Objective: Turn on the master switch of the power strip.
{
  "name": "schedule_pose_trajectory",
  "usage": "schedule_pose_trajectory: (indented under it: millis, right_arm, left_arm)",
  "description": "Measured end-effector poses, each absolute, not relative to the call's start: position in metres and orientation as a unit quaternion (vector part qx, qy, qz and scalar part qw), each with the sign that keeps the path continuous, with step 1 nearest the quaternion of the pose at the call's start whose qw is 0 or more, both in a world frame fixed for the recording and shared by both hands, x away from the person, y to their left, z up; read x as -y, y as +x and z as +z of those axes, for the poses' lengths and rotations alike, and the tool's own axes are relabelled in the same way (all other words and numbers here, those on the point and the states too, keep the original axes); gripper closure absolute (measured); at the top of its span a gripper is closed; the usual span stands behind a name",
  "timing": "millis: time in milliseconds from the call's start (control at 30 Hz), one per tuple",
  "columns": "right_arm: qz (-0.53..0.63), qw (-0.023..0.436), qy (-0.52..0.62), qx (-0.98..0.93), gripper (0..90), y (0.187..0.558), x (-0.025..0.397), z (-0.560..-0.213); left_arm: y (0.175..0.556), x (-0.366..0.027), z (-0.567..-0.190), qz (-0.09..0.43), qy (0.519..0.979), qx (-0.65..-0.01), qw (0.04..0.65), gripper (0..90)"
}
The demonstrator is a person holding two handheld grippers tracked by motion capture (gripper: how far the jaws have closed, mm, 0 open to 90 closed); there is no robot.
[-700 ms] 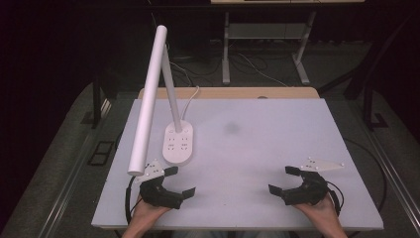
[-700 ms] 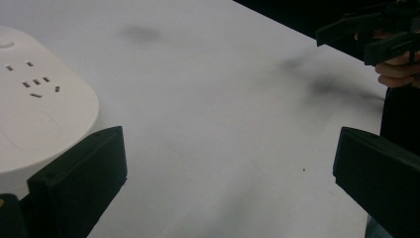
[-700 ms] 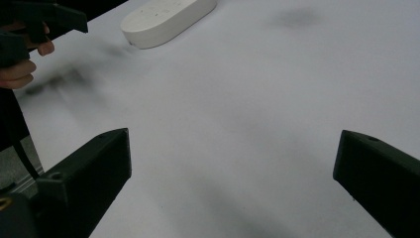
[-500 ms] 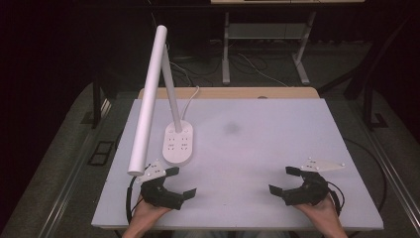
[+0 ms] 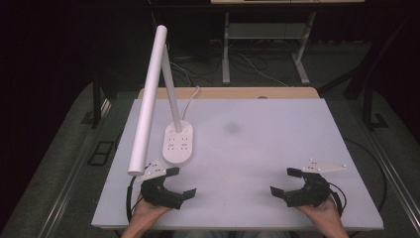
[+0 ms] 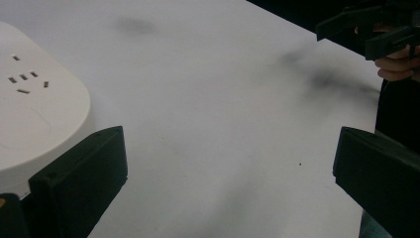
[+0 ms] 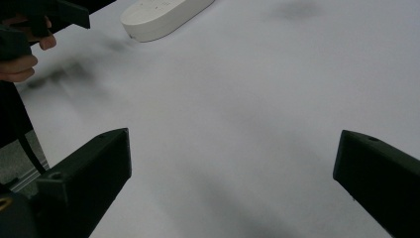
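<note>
A white desk lamp stands on the table's left half, its oval base [image 5: 178,145] carrying socket holes and its long tube head [image 5: 148,99] slanting down toward the front. My left gripper [image 5: 181,182] rests open near the front edge, just in front of the base, nothing between its jaws. In the left gripper view the base [image 6: 34,114] fills the left side beside one jaw. My right gripper [image 5: 287,181] lies open at the front right, empty. The right gripper view shows the lamp base [image 7: 163,17] far off and the other hand's gripper [image 7: 49,15].
The white table top [image 5: 257,144] has a faint grey smudge [image 5: 231,128] near its middle. The lamp's cord [image 5: 190,101] runs off the back edge over a wooden strip [image 5: 233,92]. Behind stand desk legs [image 5: 225,44] and floor cables.
</note>
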State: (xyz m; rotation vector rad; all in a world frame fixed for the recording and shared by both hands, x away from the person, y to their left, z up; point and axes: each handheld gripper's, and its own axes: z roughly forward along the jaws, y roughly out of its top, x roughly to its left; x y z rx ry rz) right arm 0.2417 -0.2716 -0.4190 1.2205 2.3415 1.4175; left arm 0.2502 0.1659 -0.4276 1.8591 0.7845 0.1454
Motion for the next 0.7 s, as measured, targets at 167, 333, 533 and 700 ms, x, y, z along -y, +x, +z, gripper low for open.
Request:
schedule_pose_trajectory:
  millis: [167, 333, 533, 700]
  right_arm:
    - [0.471, 0.072, 0.405, -0.78, 0.9, 0.241, 0.272, -0.419]
    - [0.471, 0.072, 0.405, -0.781, 0.9, 0.241, 0.272, -0.418]
    - [0.471, 0.072, 0.405, -0.78, 0.9, 0.242, 0.273, -0.418]
    - [0.47, 0.072, 0.404, -0.781, 0.9, 0.241, 0.272, -0.419]
  left_arm:
    - [0.25, -0.166, -0.426, 0.059, 0.781, -0.327, 0.529, 0.0]
    - [0.25, -0.167, -0.425, 0.053, 0.783, -0.326, 0.527, 0.0]
    - [0.251, -0.168, -0.421, 0.055, 0.783, -0.328, 0.527, 0.0]
    - [0.253, -0.173, -0.416, 0.058, 0.782, -0.33, 0.526, 0.0]
